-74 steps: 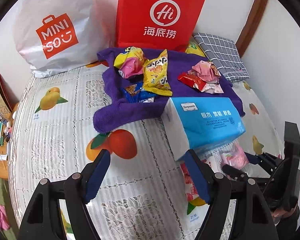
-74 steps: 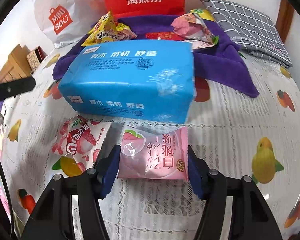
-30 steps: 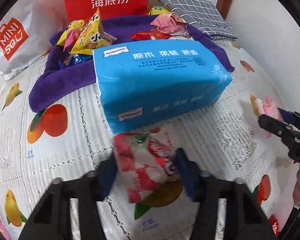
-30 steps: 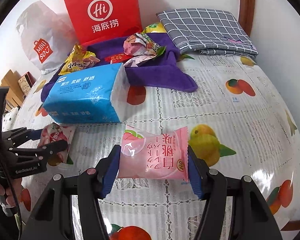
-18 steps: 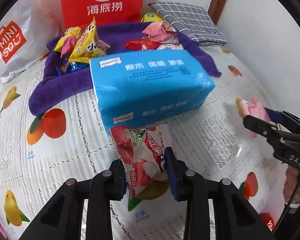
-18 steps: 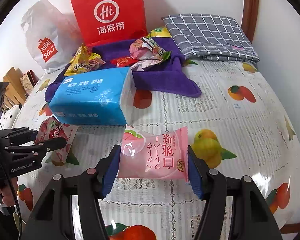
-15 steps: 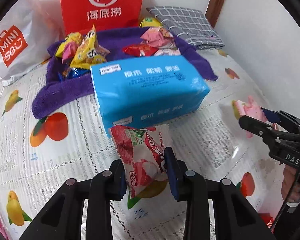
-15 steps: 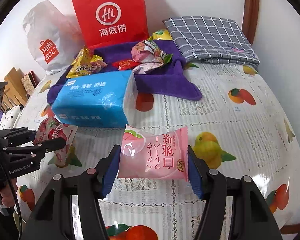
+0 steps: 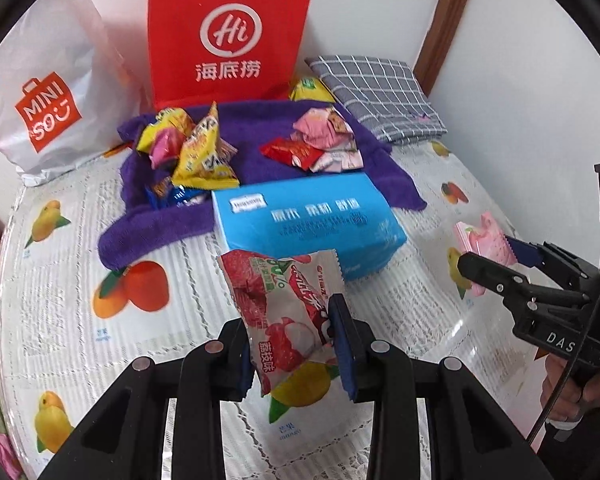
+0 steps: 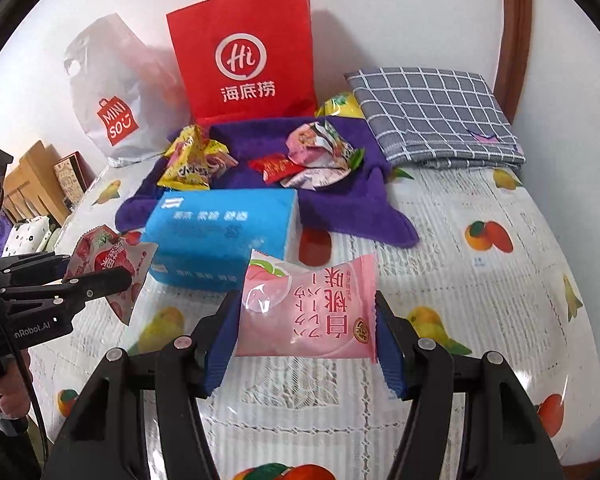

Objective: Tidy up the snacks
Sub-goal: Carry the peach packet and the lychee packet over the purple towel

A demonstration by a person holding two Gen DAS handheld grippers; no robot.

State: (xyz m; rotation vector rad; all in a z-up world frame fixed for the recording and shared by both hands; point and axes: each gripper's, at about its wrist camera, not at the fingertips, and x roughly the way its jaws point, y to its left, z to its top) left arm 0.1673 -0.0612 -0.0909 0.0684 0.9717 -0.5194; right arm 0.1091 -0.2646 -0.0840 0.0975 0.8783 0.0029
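Observation:
My left gripper [image 9: 294,346] is shut on a red and white lychee snack packet [image 9: 284,308], held above the tablecloth. That packet [image 10: 108,260] also shows at the left of the right wrist view. My right gripper [image 10: 306,344] is shut on a pink peach snack packet [image 10: 308,312], lifted off the table; the same packet [image 9: 484,244] appears at the right of the left wrist view. Several more snack packets [image 9: 204,152] lie on a purple towel [image 9: 268,168] at the back. A blue tissue pack [image 9: 308,224] lies in front of the towel.
A red paper bag [image 9: 228,36] and a white Miniso bag [image 9: 48,92] stand against the back wall. A folded grey checked cloth [image 10: 432,116] lies at the back right. The fruit-print tablecloth [image 10: 500,280] covers the table. A hand [image 10: 4,404] holds the left gripper's handle.
Both grippers have risen with their packets, and the table now looks farther away. The left jaws closed on the lychee packet and lifted it off the cloth.

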